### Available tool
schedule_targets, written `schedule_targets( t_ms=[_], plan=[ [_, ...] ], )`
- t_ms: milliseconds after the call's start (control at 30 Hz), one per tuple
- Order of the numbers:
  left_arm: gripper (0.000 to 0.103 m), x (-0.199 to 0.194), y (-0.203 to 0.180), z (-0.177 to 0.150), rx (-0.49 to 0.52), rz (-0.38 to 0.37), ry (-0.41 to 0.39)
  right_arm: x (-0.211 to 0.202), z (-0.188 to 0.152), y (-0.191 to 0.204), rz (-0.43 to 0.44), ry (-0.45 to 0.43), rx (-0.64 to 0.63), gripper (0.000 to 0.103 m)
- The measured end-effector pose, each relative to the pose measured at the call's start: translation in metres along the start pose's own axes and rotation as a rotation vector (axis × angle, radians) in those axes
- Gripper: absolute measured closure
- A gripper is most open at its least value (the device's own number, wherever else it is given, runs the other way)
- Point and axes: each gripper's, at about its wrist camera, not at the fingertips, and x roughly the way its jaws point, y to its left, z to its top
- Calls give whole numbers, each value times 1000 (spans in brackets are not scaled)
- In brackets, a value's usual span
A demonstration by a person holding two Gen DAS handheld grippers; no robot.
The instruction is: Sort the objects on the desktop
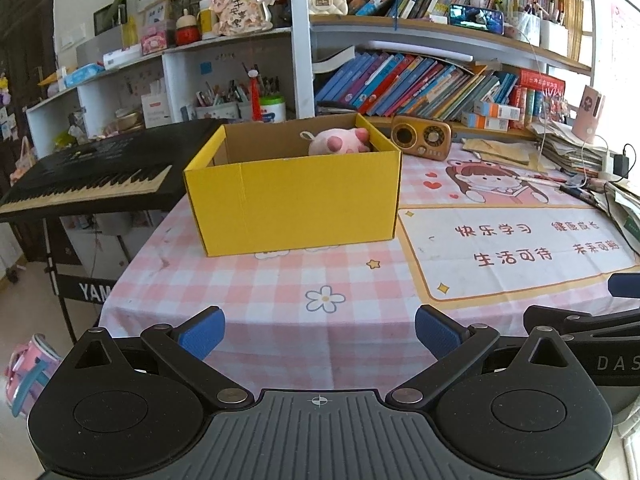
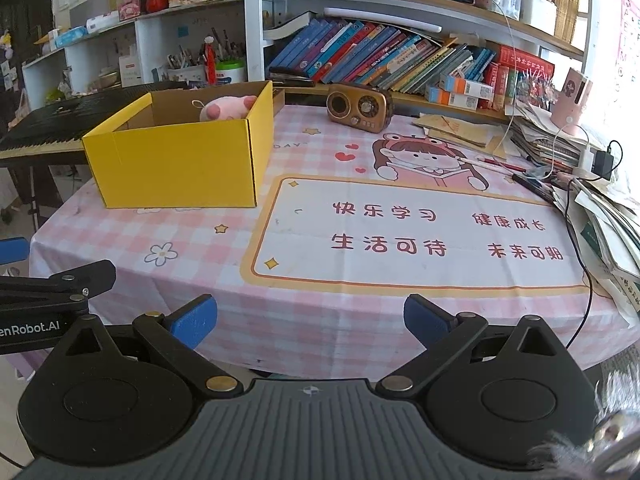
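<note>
Bookshelves (image 2: 400,60) crammed with leaning books back a table (image 1: 280,312) under a pink checked cloth printed with a cartoon girl and red Chinese characters. Yellow cardboard box (image 1: 296,200) stands open-topped on the far left part of the cloth; a pink plush toy (image 1: 340,142) lies inside it against the right wall, its top showing above the rim. Just behind the box to the right, near the shelf edge, sits a small brown retro radio (image 2: 359,107). Black keyboard (image 1: 92,172) on a stand is off the table's left side. Papers, pens and cables are heaped along the right edge (image 2: 560,152).

Left gripper (image 1: 320,334) hovers over the near table edge, blue pads spread wide, nothing between them. Right gripper (image 2: 310,322) is alongside it, jaws likewise wide apart and empty, well short of the box
</note>
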Motion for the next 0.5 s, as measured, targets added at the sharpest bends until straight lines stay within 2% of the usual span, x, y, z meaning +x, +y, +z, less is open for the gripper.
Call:
schedule_targets(
  t_ms=[500],
  plan=[
    [0,-2,-5,-2,6,-6,6,0,-4,-1,-4,1,6,2]
  ],
)
